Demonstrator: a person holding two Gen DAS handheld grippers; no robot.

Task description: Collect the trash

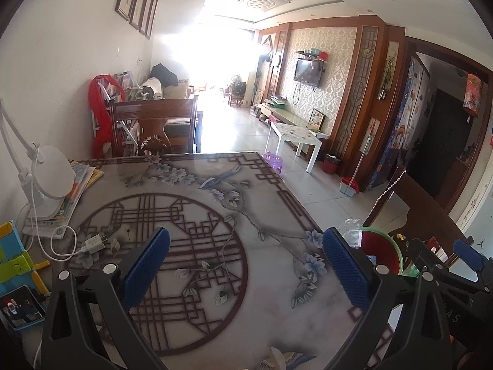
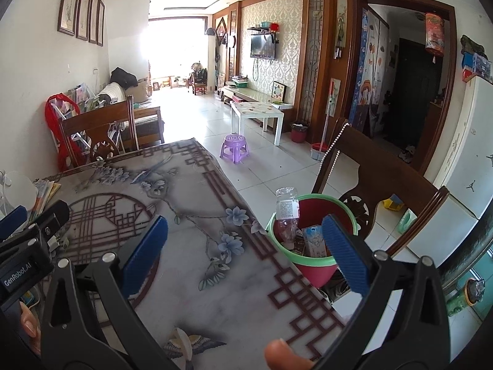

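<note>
A red bin with a green rim (image 2: pixel 311 240) stands just off the table's right edge. It holds a clear plastic bottle (image 2: pixel 286 212) standing neck down and a blue-printed carton (image 2: pixel 314 240). My right gripper (image 2: pixel 246 252) is open and holds nothing, its right finger in front of the bin and its left one over the table. My left gripper (image 1: pixel 246 265) hovers open above the patterned tabletop (image 1: pixel 215 215), with nothing between its blue pads. In the left wrist view the bin (image 1: pixel 382 249) and bottle (image 1: pixel 351 231) peek out behind the right finger.
A white lamp (image 1: pixel 52 182) on stacked books, a charger with cable (image 1: pixel 95 243), colourful blocks (image 1: pixel 12 256) and a phone (image 1: pixel 21 308) crowd the table's left side. Wooden chairs (image 2: pixel 379 178) stand at the right and far edges. A purple stool (image 2: pixel 234 148) sits on the tiled floor.
</note>
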